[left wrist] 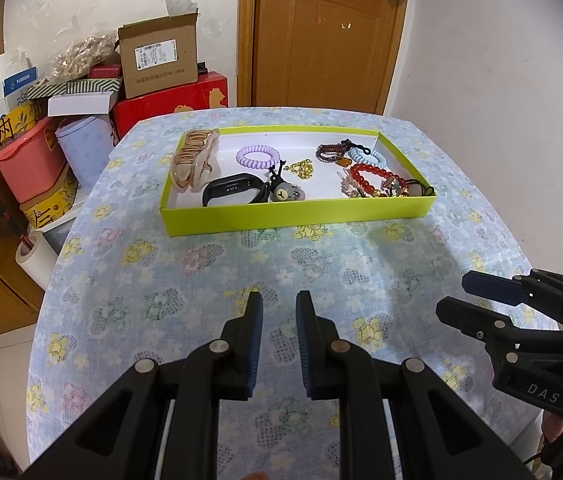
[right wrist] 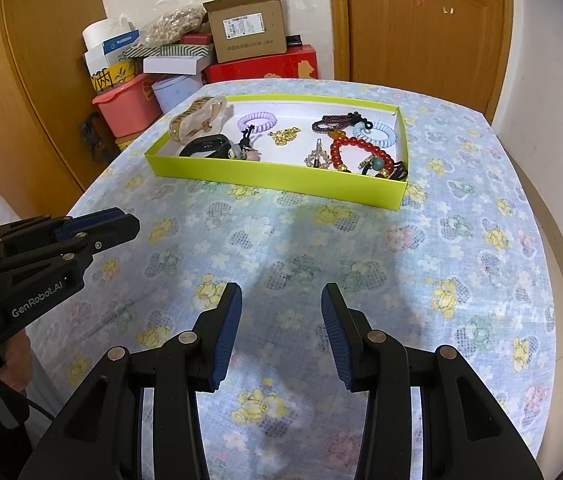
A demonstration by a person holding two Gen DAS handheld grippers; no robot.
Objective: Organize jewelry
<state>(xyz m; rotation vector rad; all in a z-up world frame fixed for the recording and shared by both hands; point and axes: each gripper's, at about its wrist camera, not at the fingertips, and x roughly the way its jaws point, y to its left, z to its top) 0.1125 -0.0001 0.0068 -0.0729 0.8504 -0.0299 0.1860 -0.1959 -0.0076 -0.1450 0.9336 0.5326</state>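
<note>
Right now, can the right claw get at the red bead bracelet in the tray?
Probably yes. The right claw is open and empty, with bare tablecloth between it and the tray. The red bead bracelet lies uncovered, though neighbouring pieces crowd it.

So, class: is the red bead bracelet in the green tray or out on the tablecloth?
In: the red bead bracelet lies inside the green tray, among other pieces.

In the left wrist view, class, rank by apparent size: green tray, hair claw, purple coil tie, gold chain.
1. green tray
2. hair claw
3. purple coil tie
4. gold chain
</note>
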